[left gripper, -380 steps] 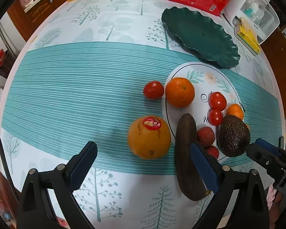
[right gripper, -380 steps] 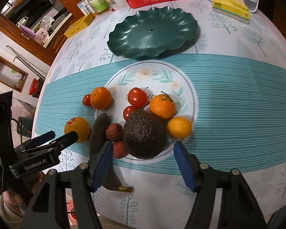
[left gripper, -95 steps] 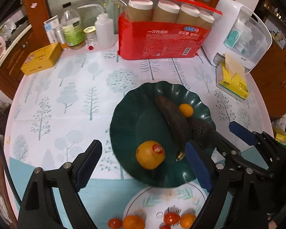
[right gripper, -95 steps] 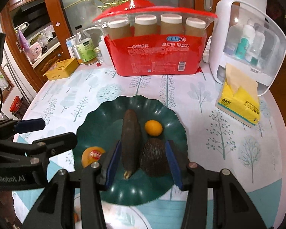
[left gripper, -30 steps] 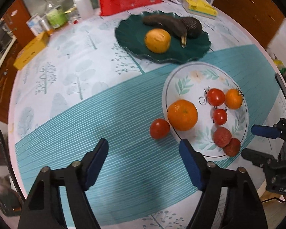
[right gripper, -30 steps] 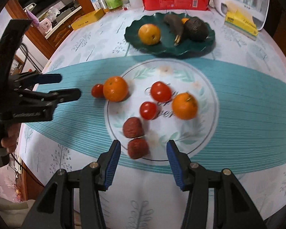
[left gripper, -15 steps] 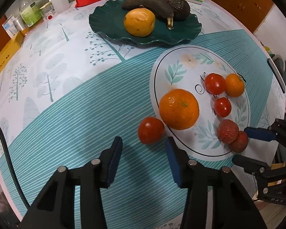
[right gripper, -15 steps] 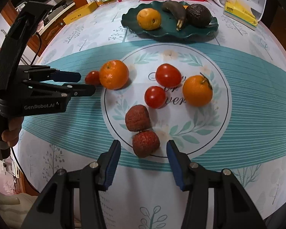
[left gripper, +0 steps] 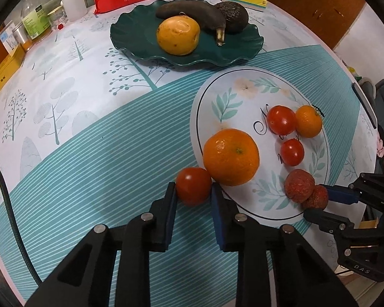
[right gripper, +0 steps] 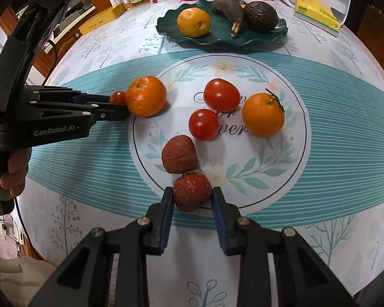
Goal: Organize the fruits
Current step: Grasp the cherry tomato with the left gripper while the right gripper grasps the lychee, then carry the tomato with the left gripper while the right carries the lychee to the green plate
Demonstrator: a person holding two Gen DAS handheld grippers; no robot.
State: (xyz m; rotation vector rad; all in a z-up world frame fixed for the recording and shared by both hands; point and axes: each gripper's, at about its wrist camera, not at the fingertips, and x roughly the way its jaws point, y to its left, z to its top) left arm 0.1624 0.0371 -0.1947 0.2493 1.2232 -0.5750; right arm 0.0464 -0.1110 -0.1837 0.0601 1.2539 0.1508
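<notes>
The small tomato point(left gripper: 193, 185) lay on the tablecloth point(left gripper: 89, 153) just off the white plate's point(left gripper: 217, 97) rim, touching the large orange point(left gripper: 231, 156). The left gripper point(left gripper: 193, 192) was clamped on it, one pad on each side. Striped cloth to its left lay bare. The near lychee point(right gripper: 192, 191) sat at the plate's front rim, touching a second lychee point(right gripper: 178, 157); the right gripper point(right gripper: 192, 196) was clamped on it. Behind, the green plate point(right gripper: 281, 34) held a yellow fruit point(right gripper: 193, 22), a dark banana point(right gripper: 229, 9) and an avocado point(right gripper: 260, 16).
</notes>
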